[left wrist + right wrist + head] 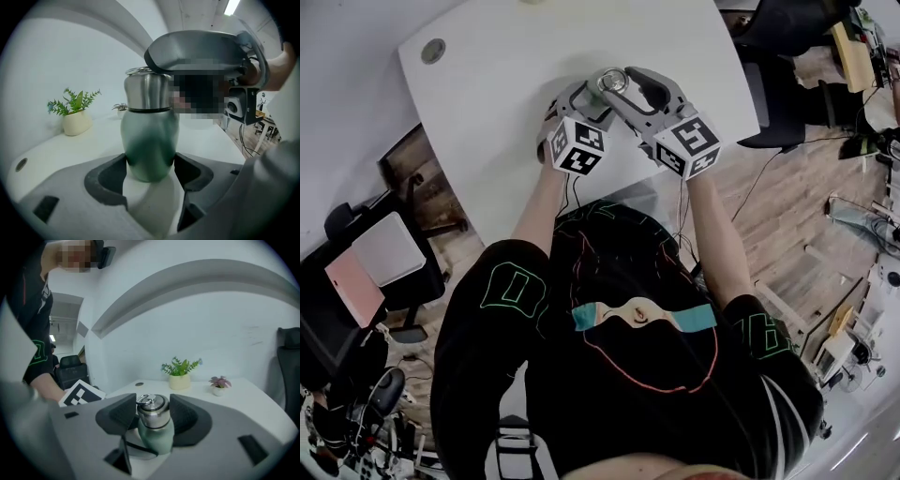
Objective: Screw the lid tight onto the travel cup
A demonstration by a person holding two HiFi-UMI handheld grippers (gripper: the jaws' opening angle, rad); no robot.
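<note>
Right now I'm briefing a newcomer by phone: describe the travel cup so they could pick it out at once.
On the white table, look where the left gripper and right gripper meet. The travel cup stands there: a rounded pale green body under a steel lid with a ring, unlike the two potted plants farther back.
</note>
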